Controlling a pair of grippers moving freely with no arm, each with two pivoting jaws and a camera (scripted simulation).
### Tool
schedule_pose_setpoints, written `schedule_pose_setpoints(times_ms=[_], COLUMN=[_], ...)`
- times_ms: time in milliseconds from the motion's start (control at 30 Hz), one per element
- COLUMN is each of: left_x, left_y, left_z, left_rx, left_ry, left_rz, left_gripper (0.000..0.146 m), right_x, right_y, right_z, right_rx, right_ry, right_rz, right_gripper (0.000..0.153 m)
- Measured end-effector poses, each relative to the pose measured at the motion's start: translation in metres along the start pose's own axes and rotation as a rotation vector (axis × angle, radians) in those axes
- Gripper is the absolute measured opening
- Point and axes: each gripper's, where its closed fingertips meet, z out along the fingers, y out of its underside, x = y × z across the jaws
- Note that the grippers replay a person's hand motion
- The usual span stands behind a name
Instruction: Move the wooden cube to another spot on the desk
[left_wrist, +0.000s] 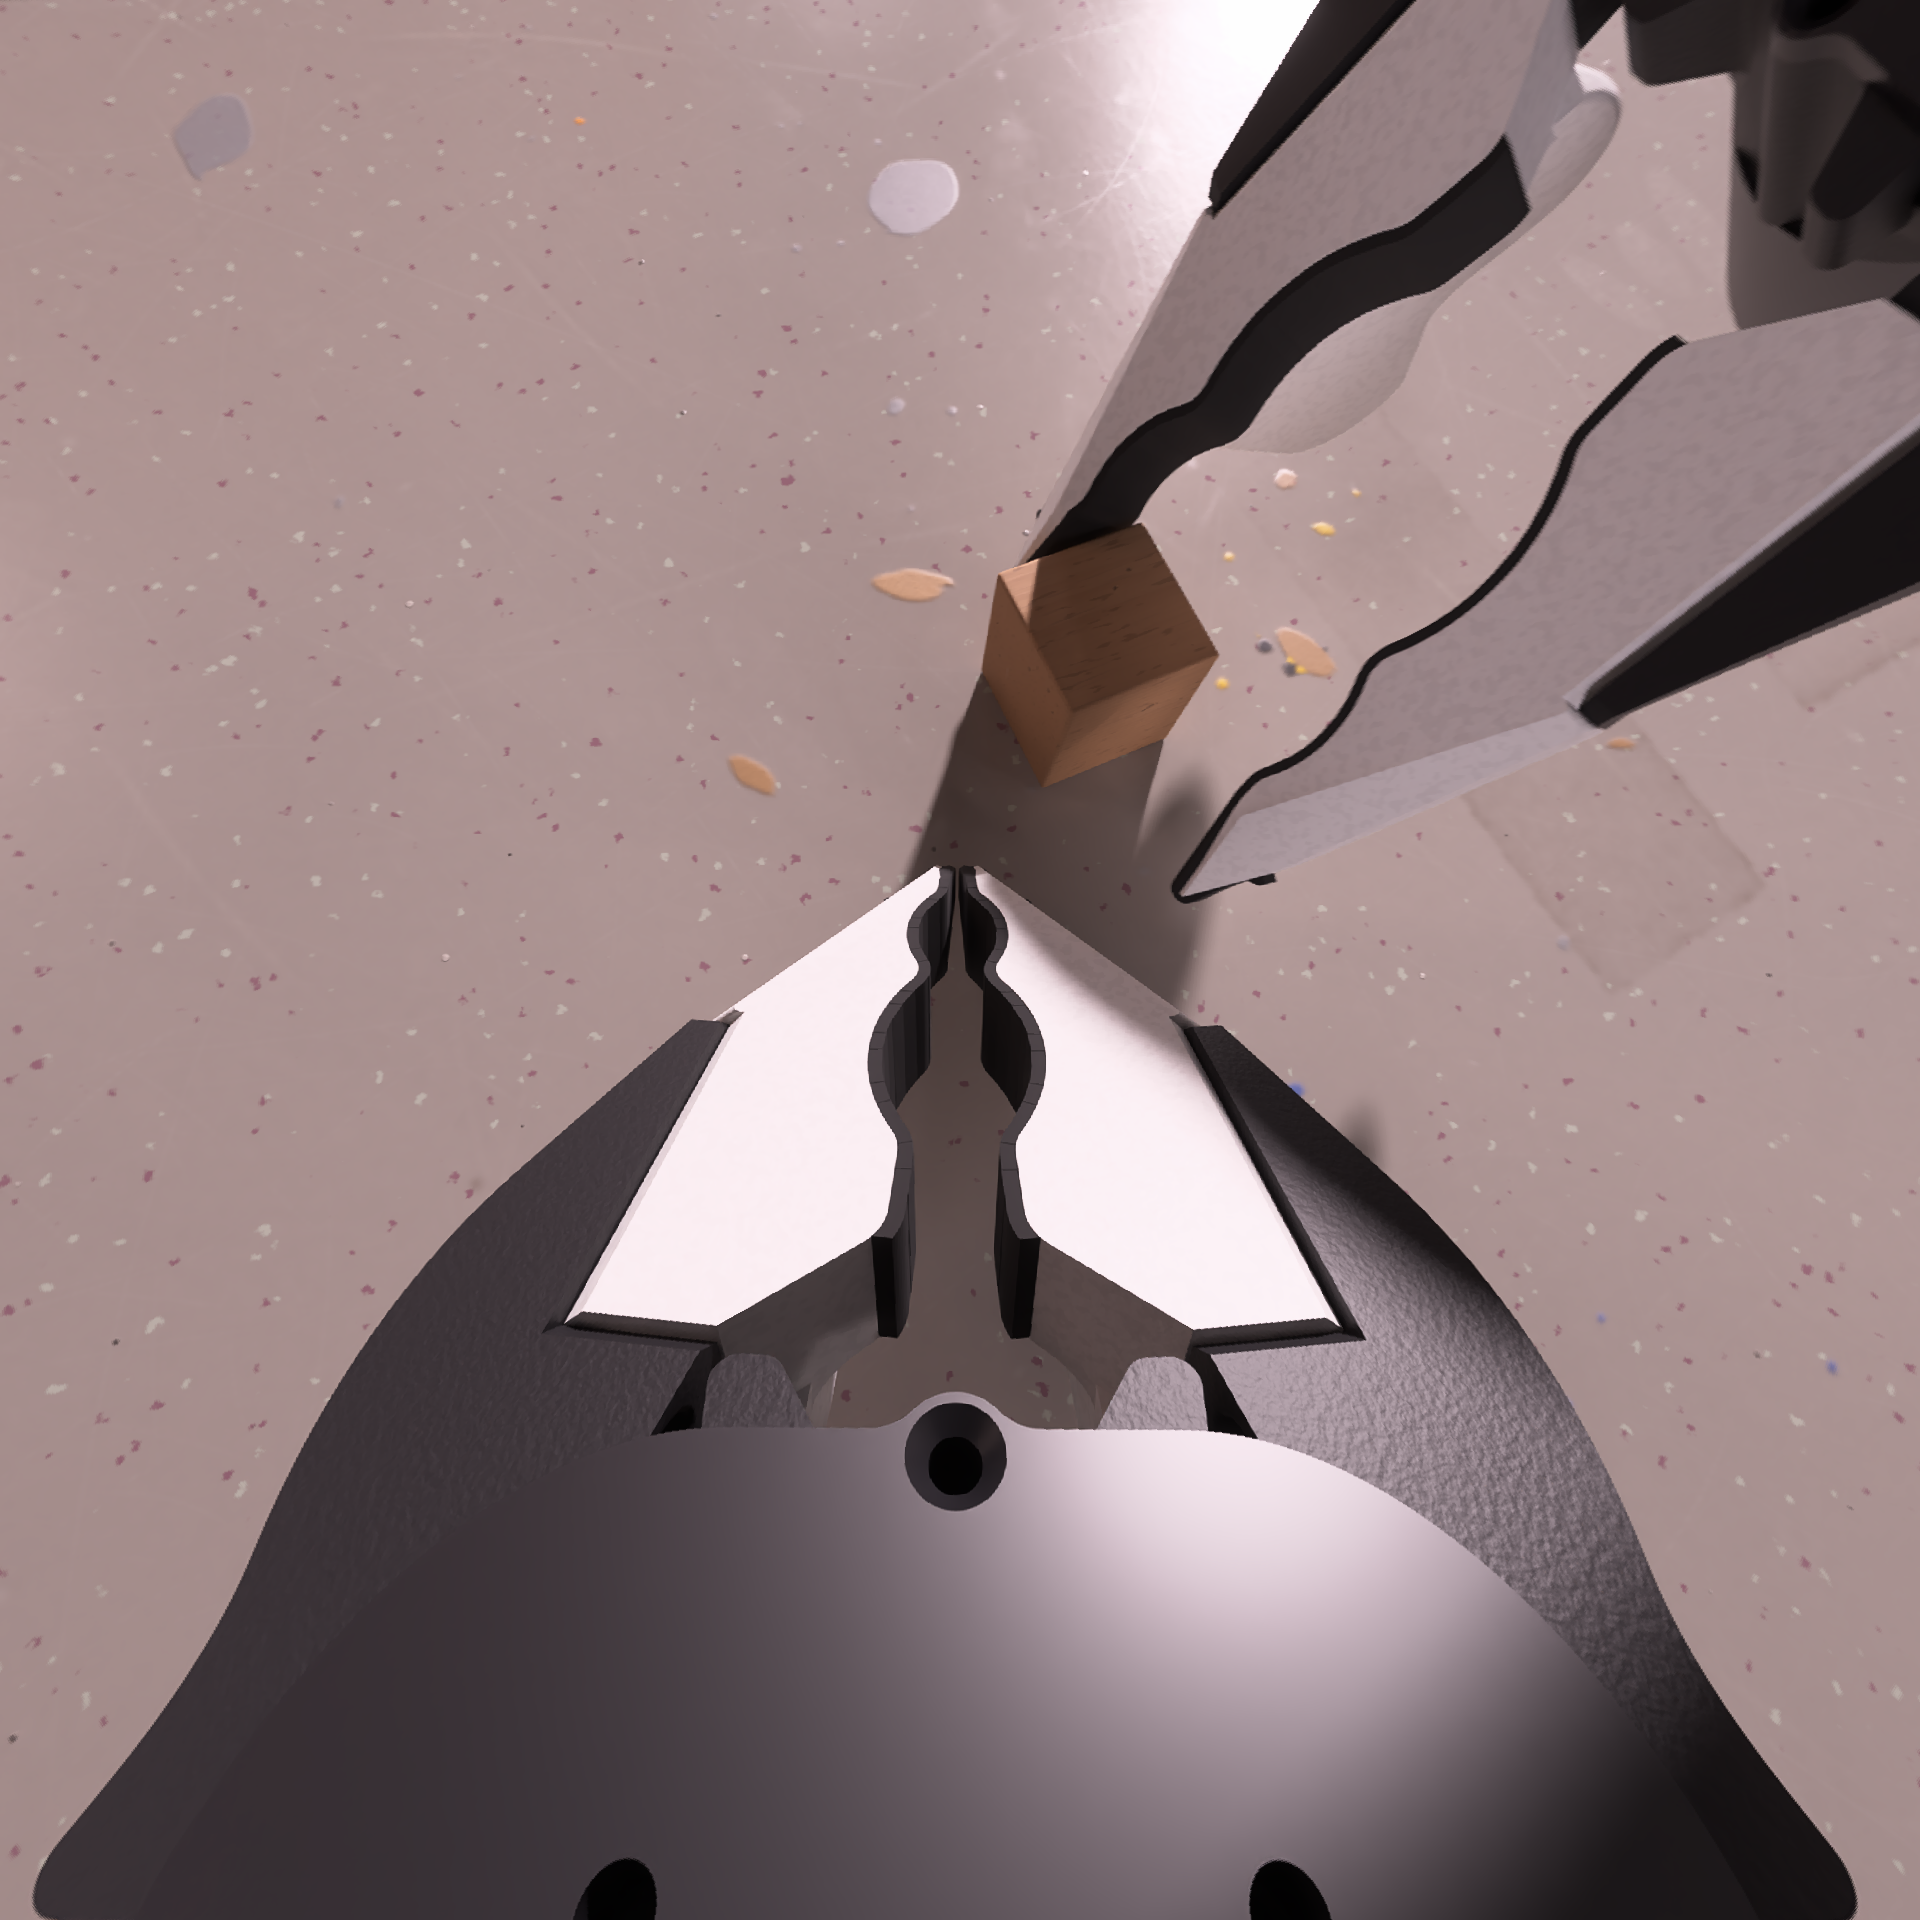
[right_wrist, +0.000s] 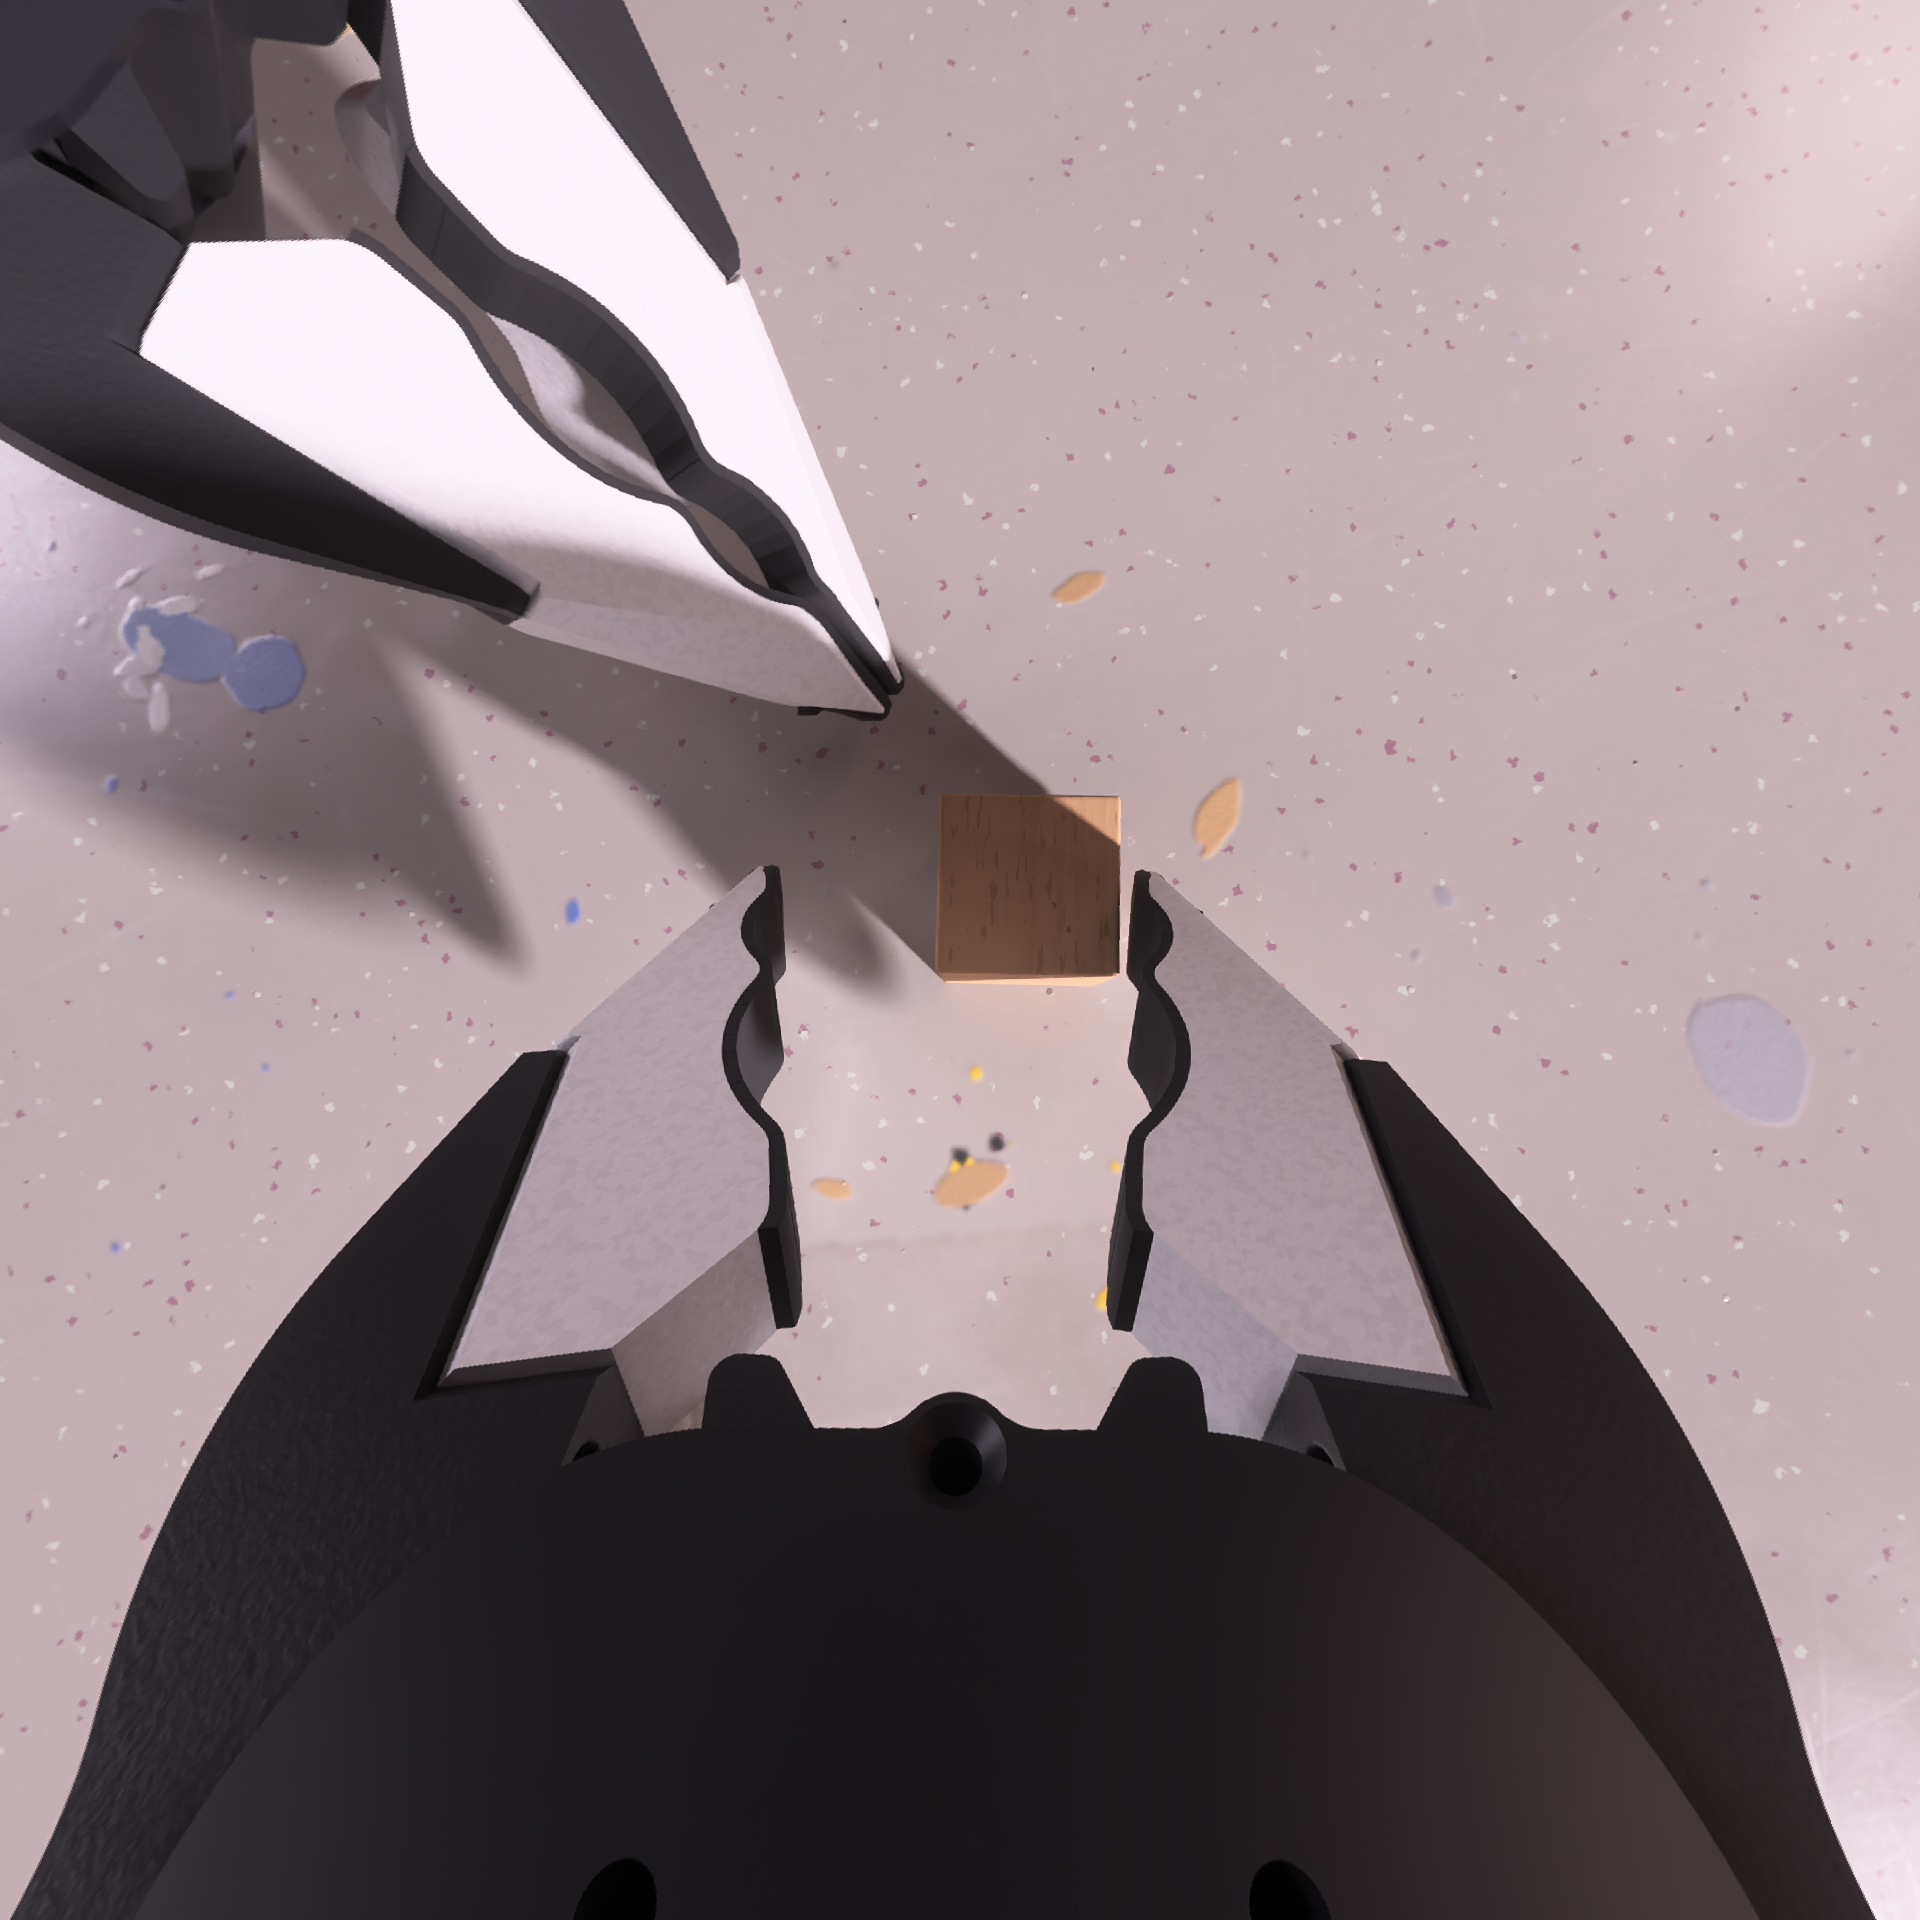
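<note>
The right gripper (right_wrist: 951, 883), jaws apart, straddles the wooden cube (right_wrist: 1029, 888) to grasp it; the left gripper (left_wrist: 957, 875), jaws together, waits near

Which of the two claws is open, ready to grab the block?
The right gripper: its fingers stand wide apart by the cube. The left gripper has its tips pressed together.

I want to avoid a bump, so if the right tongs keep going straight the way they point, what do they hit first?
Most likely the cube. The right tongs are open and it sits just ahead, off-centre beside one finger, which may catch it first. The shut left tongs lie farther left, seemingly off that line.
</note>
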Motion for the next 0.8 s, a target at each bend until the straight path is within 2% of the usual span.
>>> schedule_pose_setpoints(times_ms=[233, 667, 800], left_x=[0.008, -0.001, -0.002], left_y=[-0.002, -0.001, 0.001], left_z=[-0.001, -0.001, 0.0], left_rx=[0.012, 0.013, 0.003], left_ry=[0.062, -0.002, -0.01], left_rz=[-0.02, -0.019, -0.02], left_gripper=[0.0, 0.001, 0.001], right_x=[0.004, 0.01, 0.01], right_y=[-0.002, 0.0, 0.001], right_z=[0.001, 0.001, 0.001], right_rx=[0.008, 0.026, 0.026], right_ry=[0.031, 0.019, -0.016], right_rz=[-0.018, 0.005, 0.029], right_gripper=[0.061, 0.068, 0.052])
